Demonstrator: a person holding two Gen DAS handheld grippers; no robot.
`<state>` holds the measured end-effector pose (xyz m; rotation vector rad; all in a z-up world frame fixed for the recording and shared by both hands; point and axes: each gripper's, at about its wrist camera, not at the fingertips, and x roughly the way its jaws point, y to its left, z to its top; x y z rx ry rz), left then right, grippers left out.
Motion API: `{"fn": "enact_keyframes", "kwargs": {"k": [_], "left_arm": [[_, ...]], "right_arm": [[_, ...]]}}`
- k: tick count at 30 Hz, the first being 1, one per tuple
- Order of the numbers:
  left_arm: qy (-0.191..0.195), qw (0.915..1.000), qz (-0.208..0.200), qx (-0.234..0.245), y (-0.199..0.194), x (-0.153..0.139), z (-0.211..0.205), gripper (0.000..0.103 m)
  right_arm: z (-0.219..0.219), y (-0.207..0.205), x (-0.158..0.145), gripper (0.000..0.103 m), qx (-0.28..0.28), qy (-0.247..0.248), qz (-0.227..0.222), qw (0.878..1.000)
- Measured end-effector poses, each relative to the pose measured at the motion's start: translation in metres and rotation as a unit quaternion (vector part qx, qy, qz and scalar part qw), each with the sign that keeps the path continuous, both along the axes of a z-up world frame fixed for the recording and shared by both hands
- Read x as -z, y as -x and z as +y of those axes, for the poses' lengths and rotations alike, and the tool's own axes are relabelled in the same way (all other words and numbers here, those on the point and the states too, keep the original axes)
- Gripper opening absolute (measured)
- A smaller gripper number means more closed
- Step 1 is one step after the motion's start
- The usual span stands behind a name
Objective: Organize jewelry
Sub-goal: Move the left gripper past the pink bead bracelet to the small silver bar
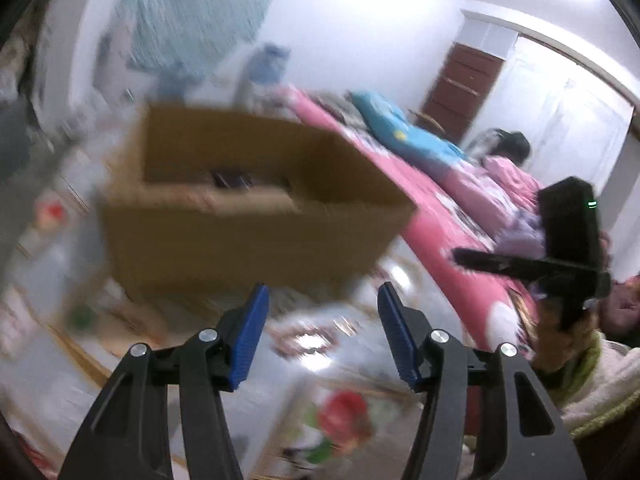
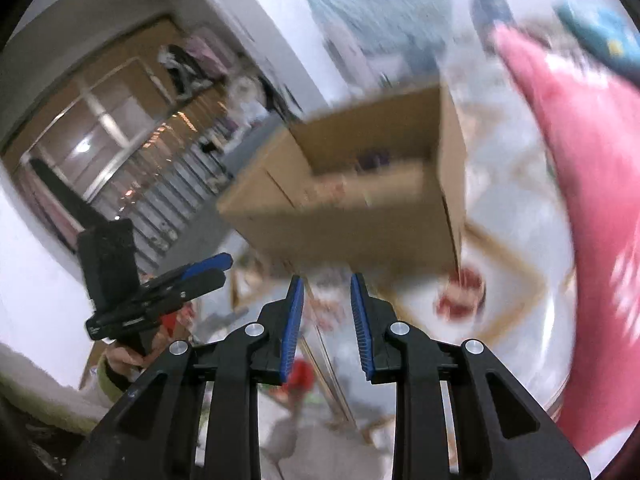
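Both views are motion-blurred. An open brown cardboard box (image 1: 248, 204) stands on the floor ahead, with dark, unclear items inside; it also shows in the right wrist view (image 2: 360, 196). My left gripper (image 1: 322, 294) is open and empty, held in the air short of the box. My right gripper (image 2: 326, 284) is open with a narrower gap, empty, also short of the box. The right gripper shows at the right of the left wrist view (image 1: 472, 260). The left gripper shows at the left of the right wrist view (image 2: 216, 266). No jewelry is clearly visible.
A bed with a pink cover (image 1: 440, 216) runs along the right, with a blue pillow (image 1: 400, 124) on it. The tiled floor (image 1: 344, 412) has red flower patterns. A dark door (image 1: 464, 80) is at the back. Stairs (image 2: 176, 184) rise at left.
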<state>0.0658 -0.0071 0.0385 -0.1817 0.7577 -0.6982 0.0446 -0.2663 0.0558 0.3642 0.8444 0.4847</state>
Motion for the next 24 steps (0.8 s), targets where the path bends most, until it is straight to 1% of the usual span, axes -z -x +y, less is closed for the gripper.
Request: {"fn": "enact_keyframes", "kwargs": {"k": [1, 4, 6, 9, 12, 15, 20, 24], "left_arm": [[0.001, 0.9999, 0.010, 0.009, 0.000, 0.009, -0.007, 0.055], [-0.002, 0.9986, 0.040, 0.036, -0.006, 0.034, -0.031, 0.055], [-0.005, 0.9980, 0.046, 0.044, -0.011, 0.043, -0.040, 0.055], [-0.017, 0.9969, 0.066, 0.039, -0.023, 0.054, -0.046, 0.055], [-0.028, 0.9960, 0.081, 0.026, -0.028, 0.062, -0.044, 0.055], [-0.023, 0.9960, 0.085, 0.013, -0.027, 0.065, -0.028, 0.055], [-0.038, 0.9955, 0.083, -0.023, -0.024, 0.065, 0.003, 0.055], [-0.042, 0.9952, 0.080, -0.037, -0.020, 0.064, 0.023, 0.055]], "right_arm": [[0.003, -0.002, 0.015, 0.025, 0.009, 0.007, 0.025, 1.000], [0.006, -0.008, 0.043, 0.025, 0.026, 0.022, 0.077, 0.996], [0.006, -0.011, 0.052, 0.025, 0.029, 0.016, 0.097, 0.995], [0.005, -0.014, 0.054, 0.030, 0.032, 0.014, 0.101, 0.994], [0.005, -0.012, 0.054, 0.033, 0.032, 0.016, 0.099, 0.994], [0.001, -0.009, 0.054, 0.034, 0.031, 0.014, 0.100, 0.994], [-0.001, -0.006, 0.062, 0.034, 0.027, 0.008, 0.105, 0.994], [0.002, -0.006, 0.062, 0.034, 0.020, 0.011, 0.102, 0.995]]}}
